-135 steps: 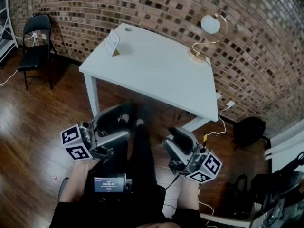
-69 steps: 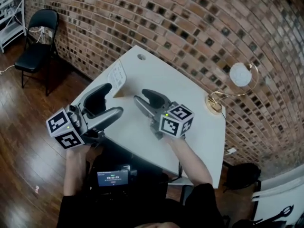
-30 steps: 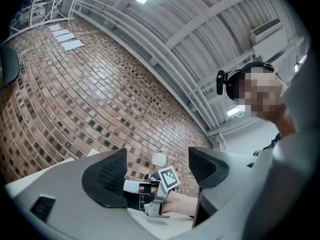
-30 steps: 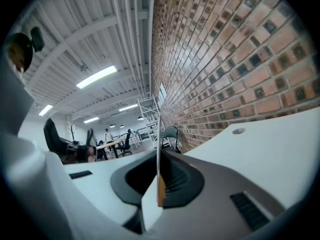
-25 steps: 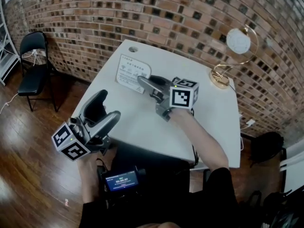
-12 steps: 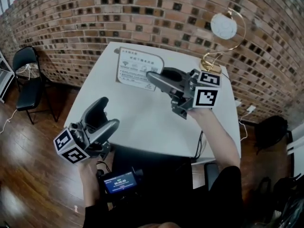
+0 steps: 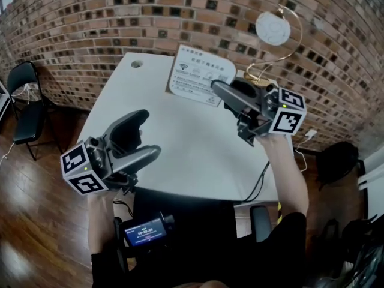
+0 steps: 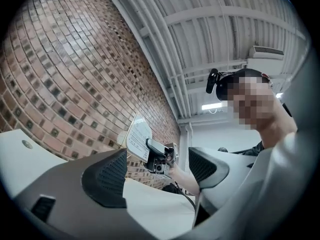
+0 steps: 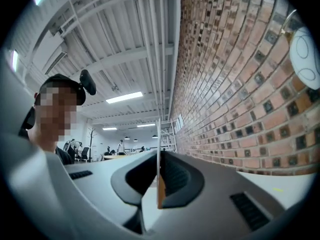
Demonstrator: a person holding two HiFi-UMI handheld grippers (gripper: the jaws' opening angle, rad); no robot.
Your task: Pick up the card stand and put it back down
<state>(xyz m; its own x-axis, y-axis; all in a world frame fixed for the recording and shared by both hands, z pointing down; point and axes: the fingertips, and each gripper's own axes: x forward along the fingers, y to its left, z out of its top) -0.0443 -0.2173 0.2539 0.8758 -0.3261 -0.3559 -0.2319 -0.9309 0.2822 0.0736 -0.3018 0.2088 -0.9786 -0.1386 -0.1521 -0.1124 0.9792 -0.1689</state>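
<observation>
Card stand (image 7: pixel 201 78), a white printed sheet with rounded corners, is clamped at its lower corner by the right tongs (image 7: pixel 219 89), whose jaws are pressed together on it. In the right gripper view the stand (image 9: pixel 158 149) is seen edge-on as a thin upright line pinched between the two dark pads of the tongs (image 9: pixel 159 184), with an orange-brown strip at its foot. In the left gripper view the stand (image 8: pixel 135 139) is shown raised off the tabletop against the brick wall (image 8: pixel 60 69), carried at the tip of the right tongs (image 8: pixel 156 153).

The left tongs (image 7: pixel 146 135) are held with the jaws wide apart and nothing is gripped by them. Between their pads only the distant scene is seen in the left gripper view (image 8: pixel 157 170). They are kept nearer the person than the right tongs, over the near left edge of the white tabletop (image 7: pixel 186 155).

Beyond the right tongs, a gold hoop lamp (image 7: pixel 271 30) with a white disc is stood at the far right corner. A round hole (image 7: pixel 137 63) is found in the tabletop well beyond the left tongs. A black chair (image 7: pixel 24 101) is placed on the wooden floor far to the left of the left tongs. A small device with a lit screen (image 7: pixel 143 231) is seen below the left tongs, close to the person's body.
</observation>
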